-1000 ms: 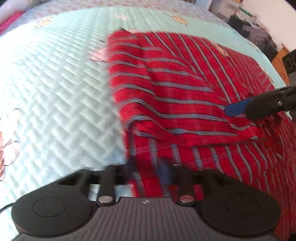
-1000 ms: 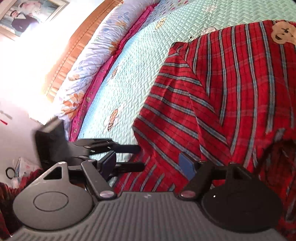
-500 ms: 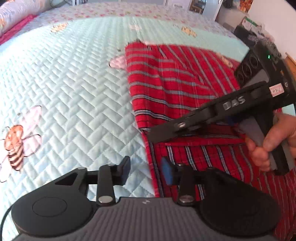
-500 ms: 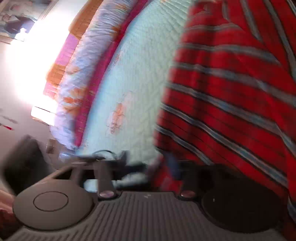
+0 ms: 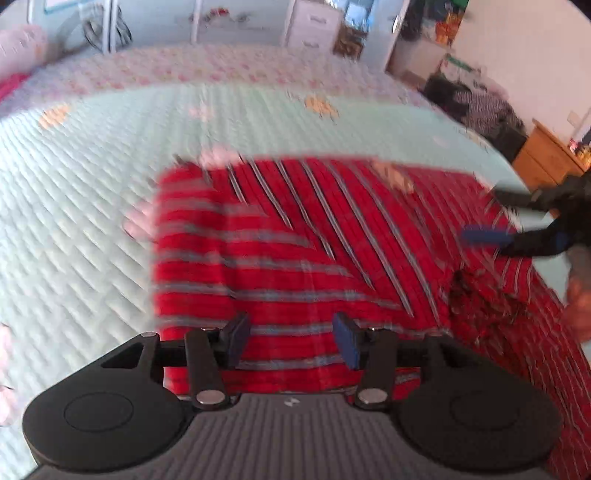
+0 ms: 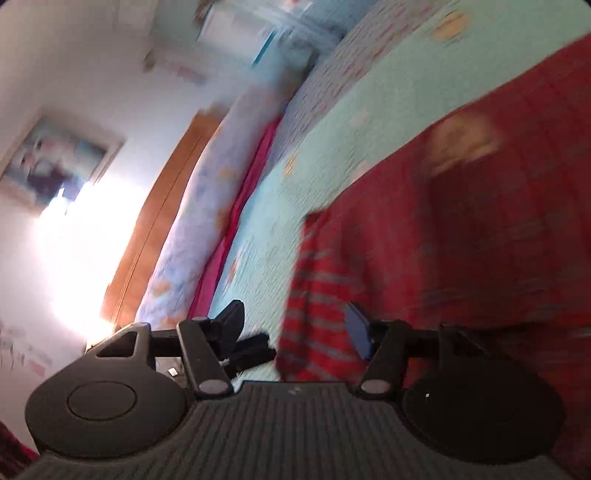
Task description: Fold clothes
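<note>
A red garment with grey-blue stripes [image 5: 288,243] lies partly folded on the pale green quilted bedspread [image 5: 81,206]. My left gripper [image 5: 291,338] hovers above the garment's near edge; its jaws are opening and nothing is between them. At the right of the left wrist view my right gripper [image 5: 491,218] hangs over the garment's right side, with a hand [image 5: 580,299] below it. In the blurred right wrist view the right gripper [image 6: 295,328] is tilted over the garment's [image 6: 461,236] edge; its jaws are opening, and no cloth is pinched between the pads.
A long floral pillow [image 6: 207,206] and a wooden headboard [image 6: 155,218] run along the bed's head. White cabinets [image 5: 310,22], dark bags [image 5: 476,107] and a wooden bedside unit [image 5: 546,155] stand past the bed's far side.
Both grippers have let go of the cloth and opened. The left has drawn back and up. The right has swung away from in front of the left to the garment's right side.
</note>
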The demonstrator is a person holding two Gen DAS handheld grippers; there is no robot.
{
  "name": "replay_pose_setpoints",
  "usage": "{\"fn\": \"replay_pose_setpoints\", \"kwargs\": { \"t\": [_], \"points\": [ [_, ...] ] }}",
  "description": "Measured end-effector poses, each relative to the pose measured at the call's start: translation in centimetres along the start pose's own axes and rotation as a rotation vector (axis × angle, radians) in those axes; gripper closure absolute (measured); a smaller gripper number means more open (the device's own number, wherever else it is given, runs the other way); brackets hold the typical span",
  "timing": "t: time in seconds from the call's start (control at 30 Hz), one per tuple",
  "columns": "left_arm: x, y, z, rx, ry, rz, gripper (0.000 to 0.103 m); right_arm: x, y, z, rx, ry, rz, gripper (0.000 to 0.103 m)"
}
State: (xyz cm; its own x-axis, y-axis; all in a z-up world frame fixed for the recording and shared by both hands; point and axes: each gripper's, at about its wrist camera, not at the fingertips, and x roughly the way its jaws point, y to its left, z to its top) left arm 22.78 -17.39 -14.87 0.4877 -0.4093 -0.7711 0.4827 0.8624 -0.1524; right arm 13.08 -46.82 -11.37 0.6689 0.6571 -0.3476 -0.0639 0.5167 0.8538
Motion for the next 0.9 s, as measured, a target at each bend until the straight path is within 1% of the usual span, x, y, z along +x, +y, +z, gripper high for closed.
{"fn": "replay_pose_setpoints", "kwargs": {
  "t": [0.07, 0.1, 0.17, 0.2, 0.23, 0.27, 0.3, 0.33, 0.43, 0.47, 0.5, 0.53, 0.57, 0.6, 0.63, 0.67, 0.7, 0.73, 0.77, 0.8, 0.83, 0.87, 0.9],
  "points": [
    [1.6, -0.6, -0.7, 0.016, 0.052, 0.032, 0.050, -2.8, -1.8, 0.9, 0.022, -0.062, -0.042, 0.037],
    [2.4, -0.8, -1.1, 0.024, 0.078, 0.049, 0.050, -3.8, -3.0, 1.2, 0.036, -0.079, -0.069, 0.036],
    [2.3, -1.4, -1.5, 0.048, 0.062, 0.068, 0.048, -5.0, -5.7, 1.5, 0.068, -0.067, -0.125, 0.030],
    [2.2, -1.6, -1.5, 0.052, 0.059, 0.075, 0.048, -4.9, -6.9, 1.4, 0.074, -0.034, -0.184, 0.030],
    [1.9, -1.7, -1.4, 0.054, 0.053, 0.082, 0.048, -4.7, -8.1, 1.3, 0.081, -0.001, -0.242, 0.043],
    [1.7, -1.8, -1.4, 0.056, 0.048, 0.089, 0.048, -4.8, -9.0, 1.3, 0.093, 0.013, -0.263, 0.043],
    [1.5, -2.0, -1.2, 0.061, 0.038, 0.103, 0.048, -5.3, -9.2, 1.4, 0.115, -0.006, -0.220, 0.041],
    [1.0, -2.6, -0.9, 0.070, 0.010, 0.105, 0.048, -5.8, -9.0, 1.5, 0.132, -0.029, -0.177, 0.040],
    [-0.8, -4.4, -0.3, 0.095, -0.087, 0.024, 0.047, -6.4, -7.5, 1.5, 0.096, -0.057, -0.042, 0.039],
    [-1.3, -5.1, -0.2, 0.105, -0.117, -0.010, 0.042, -6.4, -7.1, 1.3, 0.080, -0.056, -0.007, 0.037],
    [-0.9, -6.0, -0.4, 0.132, -0.110, -0.031, 0.034, -6.3, -7.2, 1.0, 0.071, -0.040, 0.001, 0.036],
    [-0.4, -6.9, -0.6, 0.159, -0.101, -0.052, 0.033, -6.3, -7.7, 0.7, 0.074, -0.018, -0.007, 0.033],
    [0.1, -7.8, -0.8, 0.187, -0.092, -0.073, 0.033, -6.2, -8.4, 0.4, 0.077, 0.006, -0.033, 0.031],
    [1.4, -8.3, -1.3, 0.206, -0.050, -0.045, 0.033, -6.0, -9.3, 0.3, 0.080, 0.033, -0.090, 0.031],
    [2.6, -8.9, -1.8, 0.224, -0.006, -0.015, 0.035, -5.8, -10.1, 0.1, 0.082, 0.059, -0.147, 0.045],
    [3.0, -9.0, -2.3, 0.229, -0.002, -0.005, 0.036, -5.8, -10.7, 0.0, 0.082, 0.072, -0.180, 0.048],
    [3.3, -9.2, -2.8, 0.234, 0.000, 0.004, 0.036, -6.0, -10.5, 0.1, 0.076, 0.063, -0.178, 0.047],
    [3.0, -9.3, -3.2, 0.238, -0.015, 0.011, 0.036, -6.1, -9.9, 0.1, 0.052, 0.052, -0.185, 0.043],
    [2.5, -9.3, -3.3, 0.220, -0.011, 0.019, 0.036, -6.4, -8.9, -0.1, 0.003, 0.037, -0.193, 0.039],
    [1.7, -9.5, -3.4, 0.208, -0.028, 0.016, 0.037, -6.8, -7.6, -0.7, -0.050, 0.023, -0.193, 0.039],
    [0.8, -9.7, -3.5, 0.196, -0.046, 0.011, 0.037, -7.1, -6.4, -1.2, -0.081, 0.013, -0.176, 0.039],
    [0.0, -10.0, -3.6, 0.184, -0.064, 0.007, 0.037, -7.4, -5.4, -1.9, -0.093, 0.005, -0.140, 0.039],
    [-1.1, -10.4, -3.8, 0.189, -0.084, 0.024, 0.037, -7.5, -4.4, -2.7, -0.101, -0.003, -0.097, 0.038]
  ]
}}
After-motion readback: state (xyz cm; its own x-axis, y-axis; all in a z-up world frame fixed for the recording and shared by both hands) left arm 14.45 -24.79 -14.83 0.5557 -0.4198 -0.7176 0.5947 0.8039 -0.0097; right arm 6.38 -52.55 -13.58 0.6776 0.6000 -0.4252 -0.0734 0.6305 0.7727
